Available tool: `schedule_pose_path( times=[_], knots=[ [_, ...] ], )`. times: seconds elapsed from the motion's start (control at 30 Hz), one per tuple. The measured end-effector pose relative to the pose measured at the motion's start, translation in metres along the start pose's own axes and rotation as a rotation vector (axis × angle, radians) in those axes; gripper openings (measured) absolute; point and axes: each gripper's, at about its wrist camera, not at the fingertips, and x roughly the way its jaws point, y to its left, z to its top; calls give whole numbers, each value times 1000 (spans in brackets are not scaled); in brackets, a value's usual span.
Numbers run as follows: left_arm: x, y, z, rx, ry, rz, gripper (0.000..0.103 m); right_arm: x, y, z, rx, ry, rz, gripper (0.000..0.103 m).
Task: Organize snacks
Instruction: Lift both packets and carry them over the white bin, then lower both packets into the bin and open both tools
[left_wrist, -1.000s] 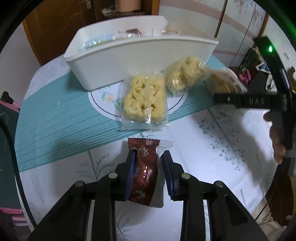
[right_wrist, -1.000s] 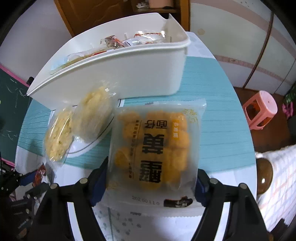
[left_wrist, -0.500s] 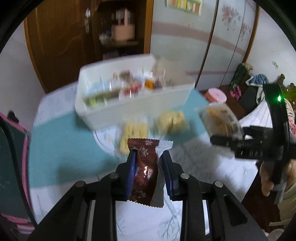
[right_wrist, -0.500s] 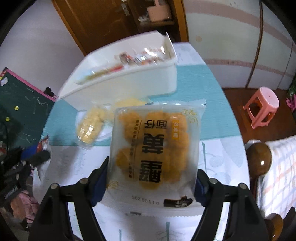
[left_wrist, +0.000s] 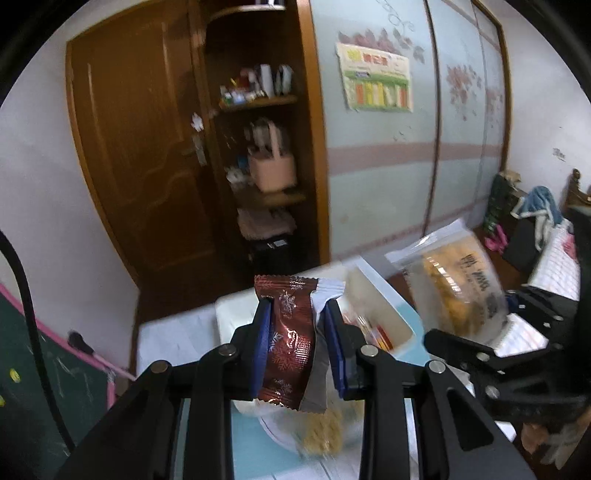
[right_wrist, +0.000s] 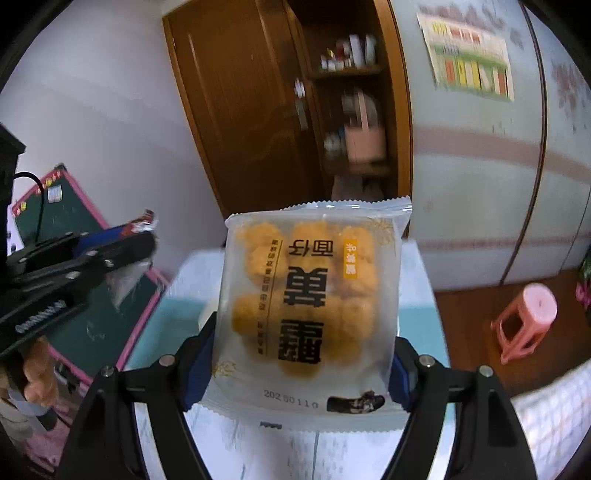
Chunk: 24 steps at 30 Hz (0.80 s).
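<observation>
My left gripper (left_wrist: 297, 339) is shut on a dark red snack packet (left_wrist: 290, 339) and holds it high above the white bin (left_wrist: 380, 299), whose far part shows behind the fingers. My right gripper (right_wrist: 304, 354) is shut on a clear bag of orange puffs (right_wrist: 310, 299), held above the table; the same bag (left_wrist: 458, 284) shows at right in the left wrist view. The left gripper (right_wrist: 122, 251) with its packet also shows at left in the right wrist view. A yellow snack bag (left_wrist: 325, 432) lies blurred on the table below.
The round table with its teal and white cloth (right_wrist: 417, 302) lies below. A wooden door (left_wrist: 140, 155) and open shelves (left_wrist: 266, 155) stand behind it. A pink stool (right_wrist: 528, 317) is on the floor at right. A green chalkboard (right_wrist: 74, 221) stands at left.
Both grippers have risen and tilted up with their snacks still held. The bin and table have dropped low in both views, and the room's door and shelves now fill the upper part.
</observation>
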Motion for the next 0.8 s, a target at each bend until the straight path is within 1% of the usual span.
schedule_pose_path(
  times=[0.13, 0.2, 0.27, 0.4, 0.5, 0.57, 0.6, 0.67, 0.7, 0.73, 0.77, 0.8],
  knots=[
    [29, 14, 38, -37, 23, 42, 27, 6, 2, 43, 10, -53, -27, 78],
    [50, 22, 56, -55, 43, 69, 27, 15, -2, 60, 26, -61, -31, 78],
    [71, 30, 65, -73, 68, 87, 27, 29, -5, 73, 25, -57, -52, 79],
    [114, 41, 69, -96, 136, 108, 27, 67, -10, 86, 21, 1, -98, 79],
    [146, 45, 62, -99, 189, 131, 27, 97, -17, 80, 20, 72, -124, 80],
    [167, 44, 54, -86, 222, 145, 29, 118, -23, 73, 31, 127, -116, 81],
    [178, 42, 49, -78, 240, 155, 34, 129, -26, 68, 31, 151, -109, 82],
    [195, 38, 41, -64, 275, 132, 66, 147, -30, 58, 17, 197, -112, 83],
    [200, 37, 36, -60, 298, 112, 97, 158, -31, 51, 10, 233, -118, 83],
    [205, 36, 32, -59, 312, 104, 103, 164, -32, 47, 4, 254, -127, 83],
    [207, 34, 27, -55, 313, 104, 103, 169, -33, 42, -5, 266, -140, 84],
    [211, 33, 24, -47, 323, 105, 103, 169, -32, 38, -14, 253, -149, 87]
  ],
)
